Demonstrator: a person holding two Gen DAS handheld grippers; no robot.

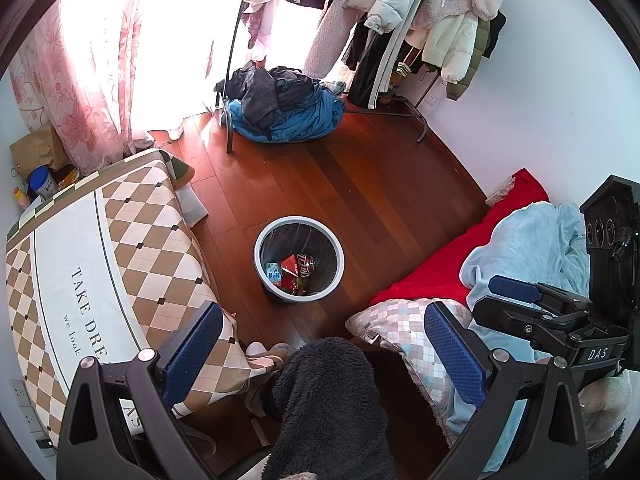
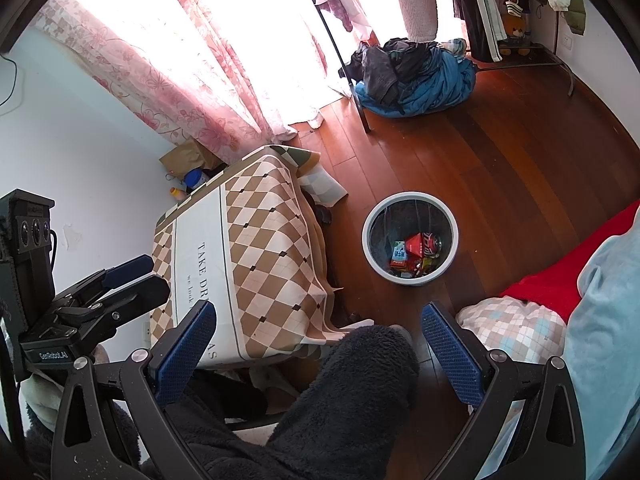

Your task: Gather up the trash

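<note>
The wooden floor [image 1: 360, 184] is partly hidden by the cloth-covered surface [image 1: 132, 240] and the bed [image 1: 440, 280]. The trash bin [image 1: 299, 260] stands between them, holding a red can [image 1: 301, 265] and wrappers too small to identify. Left tongs [image 1: 324, 344] and right tongs [image 2: 318, 344] are spread, empty — bases cut off.

Checkered tablecloth [image 1: 132, 248] covers a table at left. Blue clothes pile [image 1: 288, 116] lies on wood floor [image 1: 380, 184] under hanging coats [image 1: 420, 12]. Red blanket [image 1: 460, 264] at right.
</note>
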